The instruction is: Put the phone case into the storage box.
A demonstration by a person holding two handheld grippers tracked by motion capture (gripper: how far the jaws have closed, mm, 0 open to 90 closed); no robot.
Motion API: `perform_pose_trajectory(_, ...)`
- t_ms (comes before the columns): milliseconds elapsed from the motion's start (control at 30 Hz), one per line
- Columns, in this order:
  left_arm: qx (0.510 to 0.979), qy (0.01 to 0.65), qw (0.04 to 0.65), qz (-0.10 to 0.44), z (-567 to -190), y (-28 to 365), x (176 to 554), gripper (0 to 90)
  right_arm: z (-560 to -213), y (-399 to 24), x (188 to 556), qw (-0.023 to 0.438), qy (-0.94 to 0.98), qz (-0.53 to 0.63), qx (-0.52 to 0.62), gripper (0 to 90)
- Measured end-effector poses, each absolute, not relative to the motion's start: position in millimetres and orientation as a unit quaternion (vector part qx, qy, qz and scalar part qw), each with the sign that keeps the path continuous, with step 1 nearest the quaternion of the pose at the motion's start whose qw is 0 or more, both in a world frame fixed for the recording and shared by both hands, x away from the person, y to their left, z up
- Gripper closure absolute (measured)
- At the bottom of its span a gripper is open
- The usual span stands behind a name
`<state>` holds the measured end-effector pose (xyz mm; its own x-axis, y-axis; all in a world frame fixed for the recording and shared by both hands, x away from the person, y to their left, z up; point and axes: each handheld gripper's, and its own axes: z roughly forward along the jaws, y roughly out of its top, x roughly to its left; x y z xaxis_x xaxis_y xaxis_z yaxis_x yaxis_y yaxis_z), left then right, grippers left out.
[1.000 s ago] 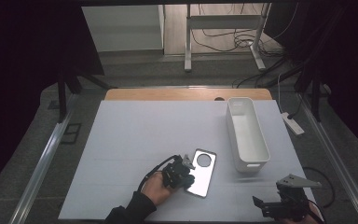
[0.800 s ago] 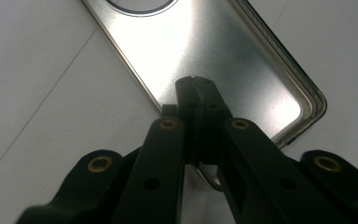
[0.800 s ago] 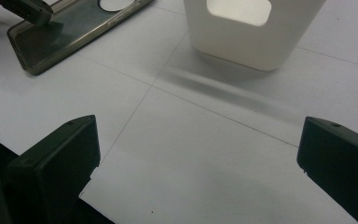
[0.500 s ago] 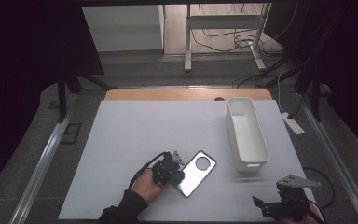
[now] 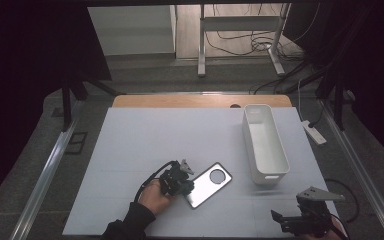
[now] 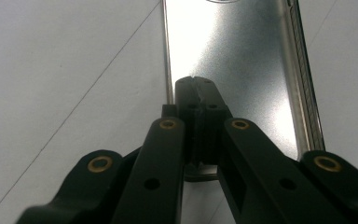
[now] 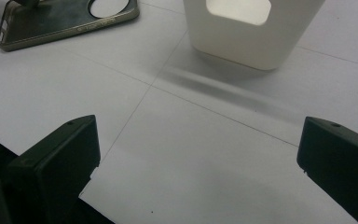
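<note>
Fingers of the left gripper (image 5: 184, 181) are pinched tight on the near end wall of the phone case (image 5: 209, 184) in the high view, which lies flat on the white table (image 5: 145, 140), just left of the white bin (image 5: 265, 142). That bin stands upright toward the table's right side and looks empty. At the bottom right, the right gripper (image 5: 292, 226) hovers well apart from the case.

From the left gripper view, the black fingertips (image 6: 200, 100) meet at the case's end rim, with its glossy inner face (image 6: 228, 60) stretching away. I judge the case light, thin and somewhat flexible, with a smooth, slippery sheen; a rim grip like this one is the sensible hold, since the flat back offers nothing to pinch.

Across the right gripper view, the wide-spread pads (image 7: 60, 154) hold nothing. The case (image 7: 60, 21) rests at top left, its round camera cutout showing, and the bin's end wall (image 7: 251, 32) with a handle opening stands at top; its inside is hidden here, so probably empty is the most I can say.
</note>
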<state>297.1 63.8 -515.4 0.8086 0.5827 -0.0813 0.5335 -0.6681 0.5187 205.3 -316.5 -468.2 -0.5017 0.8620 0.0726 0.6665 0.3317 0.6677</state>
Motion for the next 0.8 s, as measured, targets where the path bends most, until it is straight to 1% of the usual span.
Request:
perform_pose_trajectory(233, 0.906, 0.308, 0.286, 0.055, -501, 69, 297, 89.2, -468, -317, 205, 0.149, 0.802, 0.328, 0.476, 0.0)
perform_pose_trajectory(367, 0.902, 0.313, 0.290, 0.062, -493, 74, 298, 80.8, -468, -316, 205, 0.149, 0.803, 0.327, 0.476, 0.0)
perform_pose_trajectory(467, 0.902, 0.315, 0.290, 0.063, -489, 75, 298, 70.7, -468, -316, 206, 0.149, 0.803, 0.326, 0.475, 0.0)
perform_pose_trajectory(500, 0.902, 0.315, 0.290, 0.063, -489, 75, 298, 65.8, -468, -316, 206, 0.149, 0.803, 0.326, 0.475, 0.0)
perform_pose_trajectory(533, 0.902, 0.314, 0.289, 0.065, -489, 75, 298, 65.8, -468, -316, 206, 0.149, 0.804, 0.326, 0.475, 0.0)
perform_pose_trajectory(567, 0.902, 0.314, 0.287, 0.067, -488, 75, 299, 59.1, -468, -316, 206, 0.149, 0.804, 0.325, 0.475, 0.0)
perform_pose_trajectory(667, 0.902, 0.315, 0.287, 0.067, -487, 74, 299, 47.3, -468, -316, 206, 0.149, 0.804, 0.325, 0.475, 0.0)
perform_pose_trajectory(700, 0.903, 0.315, 0.286, 0.066, -487, 74, 300, 47.3, -468, -316, 206, 0.150, 0.804, 0.325, 0.475, 0.0)
perform_pose_trajectory(767, 0.902, 0.319, 0.282, 0.067, -487, 74, 301, 37.4, -469, -316, 206, 0.150, 0.804, 0.326, 0.475, 0.0)
perform_pose_trajectory(800, 0.902, 0.319, 0.282, 0.067, -487, 74, 301, 29.9, -469, -316, 206, 0.150, 0.804, 0.326, 0.475, 0.0)
